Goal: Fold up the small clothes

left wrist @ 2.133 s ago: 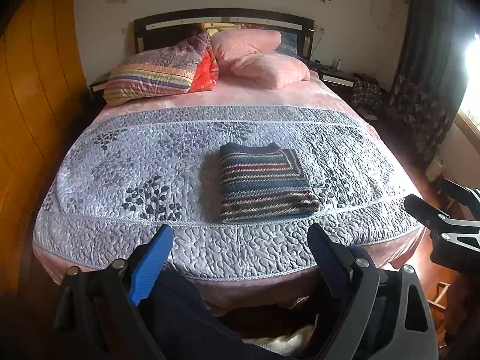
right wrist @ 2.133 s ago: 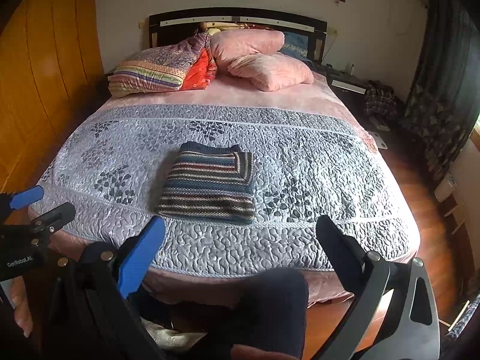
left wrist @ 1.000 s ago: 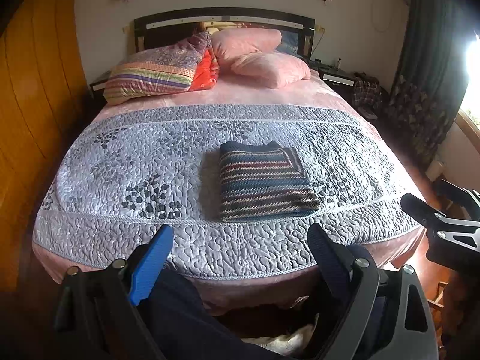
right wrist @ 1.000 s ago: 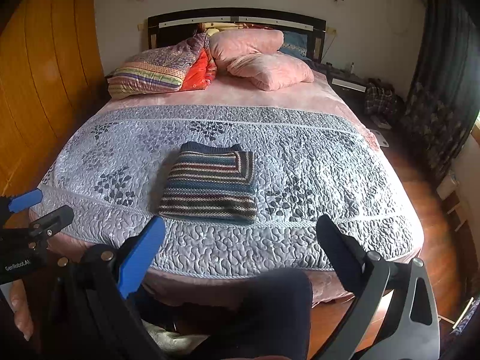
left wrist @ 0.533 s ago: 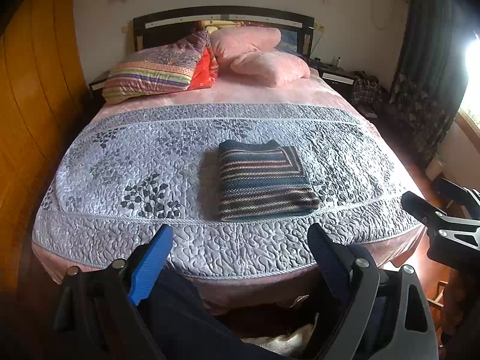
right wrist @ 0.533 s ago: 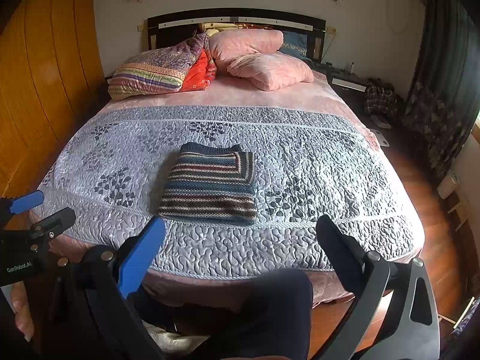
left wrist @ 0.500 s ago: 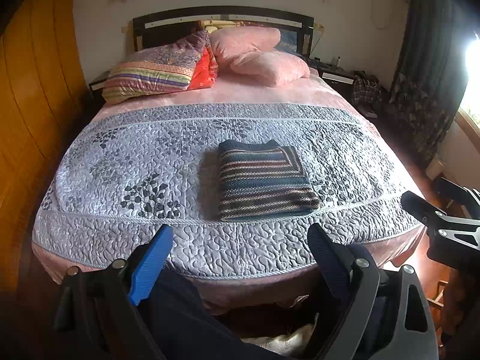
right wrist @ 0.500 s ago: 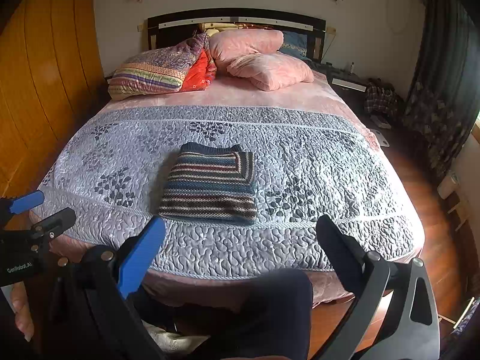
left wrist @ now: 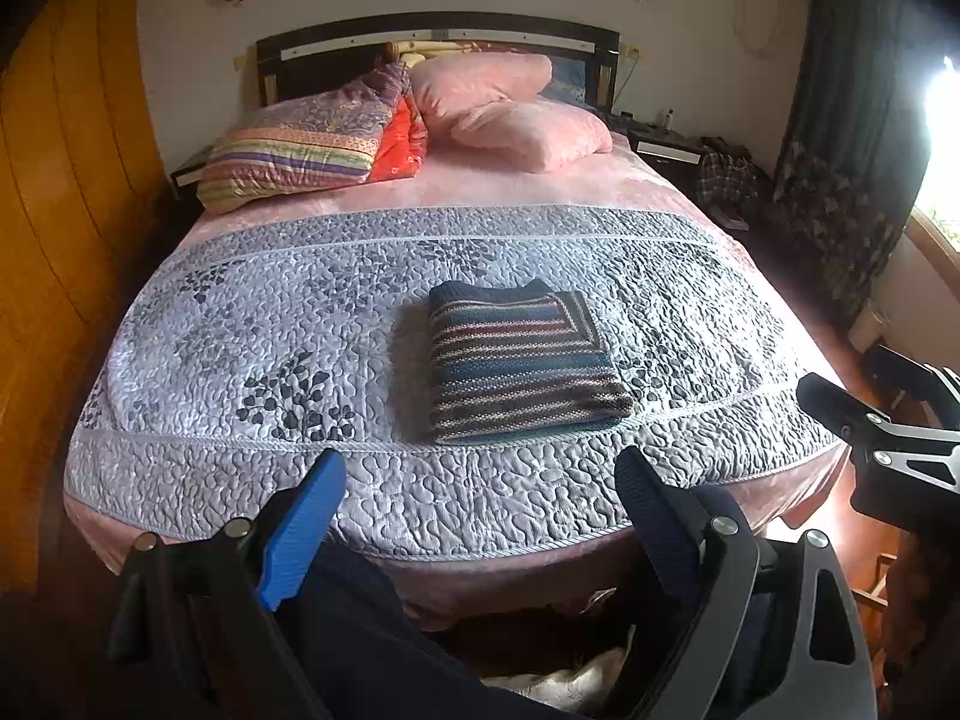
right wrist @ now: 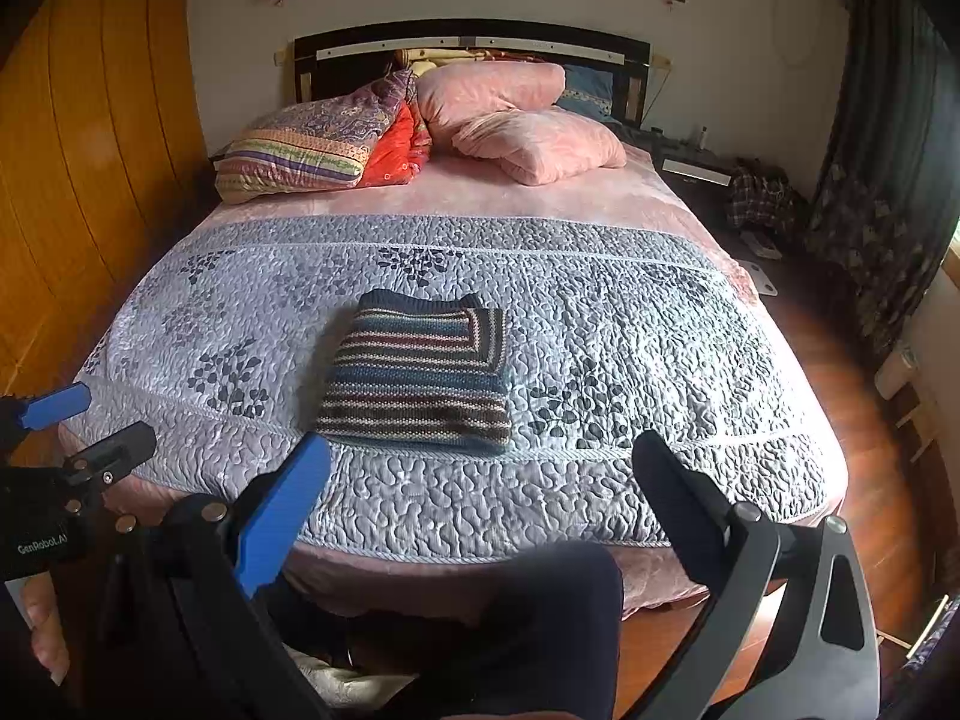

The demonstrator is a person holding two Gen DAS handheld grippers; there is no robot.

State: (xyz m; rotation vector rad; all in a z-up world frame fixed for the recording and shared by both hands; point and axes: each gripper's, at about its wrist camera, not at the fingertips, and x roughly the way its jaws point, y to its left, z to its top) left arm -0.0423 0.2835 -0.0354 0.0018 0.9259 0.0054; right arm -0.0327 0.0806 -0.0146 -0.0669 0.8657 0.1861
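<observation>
A striped knit garment [left wrist: 519,363] [right wrist: 423,375] lies folded into a neat rectangle on the grey quilted bedspread [left wrist: 252,324] [right wrist: 630,324], near the foot of the bed. My left gripper [left wrist: 480,492] hangs open short of the bed's foot edge, nothing between its blue and black fingers. My right gripper [right wrist: 480,474] is also open and empty, held back from the same edge. Each gripper appears at the side of the other's view: the right one [left wrist: 888,420], the left one [right wrist: 90,426]. Neither touches the garment.
Several pillows [left wrist: 420,114] [right wrist: 432,126] are stacked at the headboard. An orange wooden wall [left wrist: 54,240] runs along the left. A nightstand [right wrist: 696,171], plaid cloth [right wrist: 759,192] and dark curtain [right wrist: 888,180] stand on the right. A person's dark-trousered legs [right wrist: 540,630] are below the grippers.
Almost nothing has changed. Both grippers stay open and back from the bed, with only a slight drift of the views. The folded garment has not moved.
</observation>
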